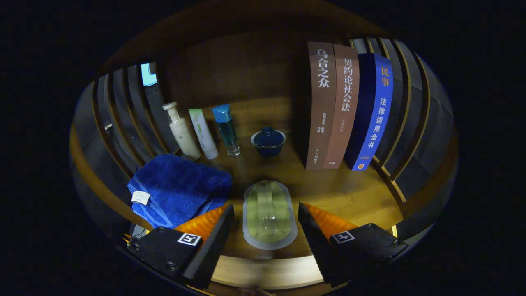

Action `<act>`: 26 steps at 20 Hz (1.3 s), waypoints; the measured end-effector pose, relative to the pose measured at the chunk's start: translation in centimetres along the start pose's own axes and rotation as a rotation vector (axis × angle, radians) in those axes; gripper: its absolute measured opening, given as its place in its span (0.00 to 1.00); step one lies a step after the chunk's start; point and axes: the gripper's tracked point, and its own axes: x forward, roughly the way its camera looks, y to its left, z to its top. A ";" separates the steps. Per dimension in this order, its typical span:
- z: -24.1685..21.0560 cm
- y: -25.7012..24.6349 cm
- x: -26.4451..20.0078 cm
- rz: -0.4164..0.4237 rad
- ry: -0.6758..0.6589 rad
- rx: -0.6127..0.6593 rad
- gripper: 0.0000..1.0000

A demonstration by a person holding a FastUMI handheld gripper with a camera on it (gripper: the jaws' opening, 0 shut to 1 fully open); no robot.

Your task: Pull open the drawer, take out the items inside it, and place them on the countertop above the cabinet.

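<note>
Landmark: pale green oval pack (269, 214), lying flat on the wooden bench (349, 193), near its front edge.
Claw: claw (266, 230) is spread wide, one finger on each side of the pack, neither touching it; it holds nothing.
Pack: clear wrap with a greenish block inside, what it is I cannot tell; by its place between the fingers, probably an item from the drawer, set down on the bench.
Blue towel: folded towel (176, 187) just beside the pack on its left; whether it came from the drawer I cannot tell.
Behind the pack: white pump bottle (181, 131), white tube (202, 133), blue bottle (226, 129) and dark lidded cup (268, 141) in a row; three upright books (349, 107) behind it on its right.
Progress (judgement): at least one item appears delivered. Whether more remain in the drawer cannot be judged.
Left to do: check the drawer for further items.
</note>
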 end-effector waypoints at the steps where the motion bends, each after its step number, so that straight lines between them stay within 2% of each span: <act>1: 0.2 0.0 -0.7 -0.007 -0.021 -0.006 1.00; 5: 0.2 0.6 -5.5 -0.004 -0.128 -0.019 1.00; 9: -0.6 1.2 -12.4 0.006 -0.277 -0.030 1.00; 15: -6.6 0.6 -20.4 -0.006 -0.428 -0.043 0.99; 18: -11.6 0.6 -21.1 -0.002 -0.458 -0.047 0.99; 21: -16.8 0.6 -19.9 0.010 -0.406 -0.031 0.99; 26: -21.0 0.3 -16.8 0.015 -0.392 0.003 0.99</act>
